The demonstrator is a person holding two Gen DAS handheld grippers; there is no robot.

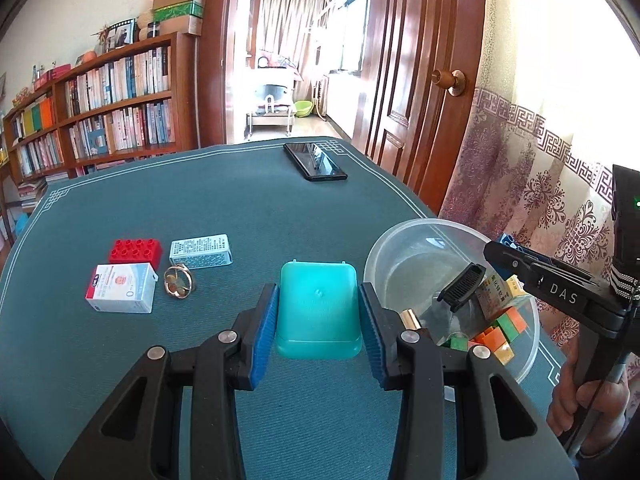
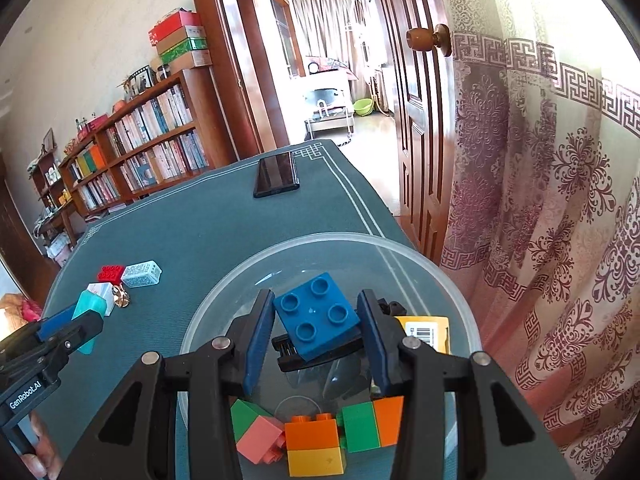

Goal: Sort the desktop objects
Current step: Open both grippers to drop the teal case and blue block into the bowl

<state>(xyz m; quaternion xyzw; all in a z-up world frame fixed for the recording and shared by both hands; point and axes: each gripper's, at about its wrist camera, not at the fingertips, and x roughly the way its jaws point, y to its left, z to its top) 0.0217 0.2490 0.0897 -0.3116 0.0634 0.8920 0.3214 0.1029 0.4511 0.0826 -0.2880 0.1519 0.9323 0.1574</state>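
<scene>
The left gripper (image 1: 318,322) has its blue-padded jaws set wide on either side of a teal rounded plastic case (image 1: 318,312), the pads lying right against its two long sides; whether they press it or merely flank it cannot be told. The case sits on the blue-green table mat (image 1: 240,208), just left of the clear round plastic bowl (image 1: 400,248).

The right gripper (image 2: 316,336) hovers over that bowl with a blue square four-stud building block (image 2: 316,316) tilted between its jaws, the pads meeting the block's edges. In the bowl beneath it lie a black comb-like clip (image 2: 320,354), a yellow barcoded carton (image 2: 428,332), and a jumble of green, pink, orange and yellow bricks (image 2: 316,440).

Well left of the bowl, on the mat, a red studded brick (image 1: 136,251) sits beside a pale blue printed box (image 1: 200,251). In front of these are a white medicine box with a red end (image 1: 122,288) and a gold ring-shaped trinket (image 1: 179,282). Far beyond the bowl, near the mat's back edge, lies a black smartphone (image 1: 315,161).
</scene>
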